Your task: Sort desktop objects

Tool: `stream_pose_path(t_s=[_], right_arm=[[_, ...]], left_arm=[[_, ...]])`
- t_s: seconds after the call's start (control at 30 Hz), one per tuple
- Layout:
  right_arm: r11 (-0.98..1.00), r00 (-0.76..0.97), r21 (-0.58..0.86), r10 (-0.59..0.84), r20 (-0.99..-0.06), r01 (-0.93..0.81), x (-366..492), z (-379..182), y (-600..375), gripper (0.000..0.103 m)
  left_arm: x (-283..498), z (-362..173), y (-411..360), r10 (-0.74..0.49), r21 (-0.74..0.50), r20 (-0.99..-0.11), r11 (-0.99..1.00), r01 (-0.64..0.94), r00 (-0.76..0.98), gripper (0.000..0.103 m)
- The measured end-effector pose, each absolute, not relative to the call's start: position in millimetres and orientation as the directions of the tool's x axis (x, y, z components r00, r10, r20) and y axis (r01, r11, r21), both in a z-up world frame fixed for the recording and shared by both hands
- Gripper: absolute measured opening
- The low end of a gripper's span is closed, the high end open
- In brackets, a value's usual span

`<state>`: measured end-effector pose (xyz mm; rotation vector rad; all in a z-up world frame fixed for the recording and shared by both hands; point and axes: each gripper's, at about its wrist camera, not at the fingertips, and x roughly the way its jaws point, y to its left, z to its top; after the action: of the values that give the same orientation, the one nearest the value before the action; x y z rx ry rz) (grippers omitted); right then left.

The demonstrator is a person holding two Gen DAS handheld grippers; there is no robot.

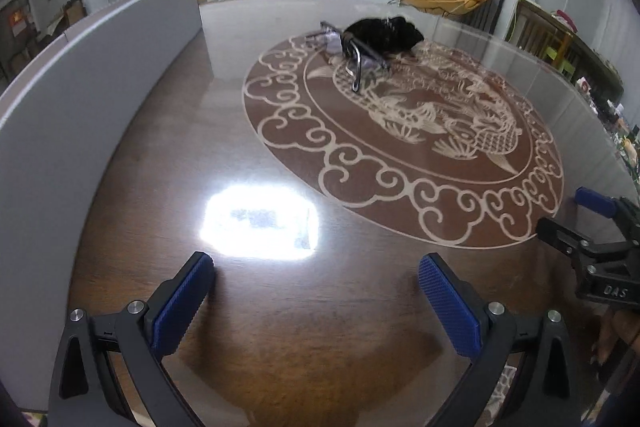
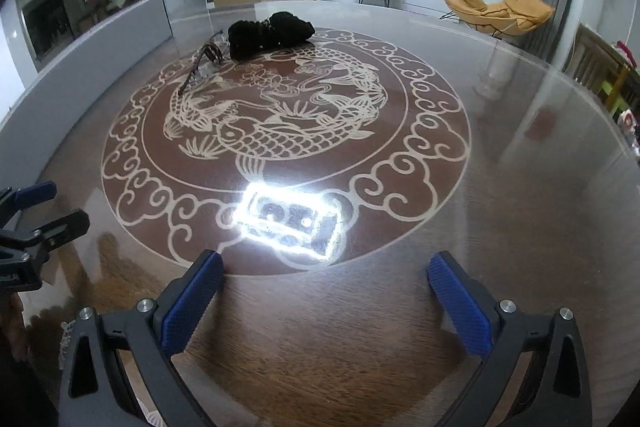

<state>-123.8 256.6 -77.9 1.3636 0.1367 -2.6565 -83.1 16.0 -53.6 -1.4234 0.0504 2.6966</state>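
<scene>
a grey partition (image 1: 100,75) curves along the left edge of a glossy round table (image 1: 280,307), where the left gripper (image 1: 316,291) hangs over bare wood with its jaws spread wide and nothing between its blue pads; to its right the right gripper (image 2: 326,287) is equally splayed and empty above the table's fish medallion (image 2: 280,131). far across the table, well apart from both tools, a pair of glasses (image 2: 204,61) lies just beside a black bundle of what looks like cloth (image 2: 272,31), the two apparently touching. neither item appears to have been moved to any sorted spot, and no container is in view, so the sorting seems barely begun, with both objects left to handle
</scene>
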Motion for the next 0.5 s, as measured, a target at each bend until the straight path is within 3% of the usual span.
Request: stream_pose_path(t_s=[0.5], right_arm=[[-0.984, -0.575, -0.01, -0.096, -0.813, 0.178, -123.1, -79.7, 258.3, 0.103]], left_arm=[[-81.5, -54.5, 21.0, 0.053, 0.002, -0.821, -0.995, -0.095, -0.569, 0.103]])
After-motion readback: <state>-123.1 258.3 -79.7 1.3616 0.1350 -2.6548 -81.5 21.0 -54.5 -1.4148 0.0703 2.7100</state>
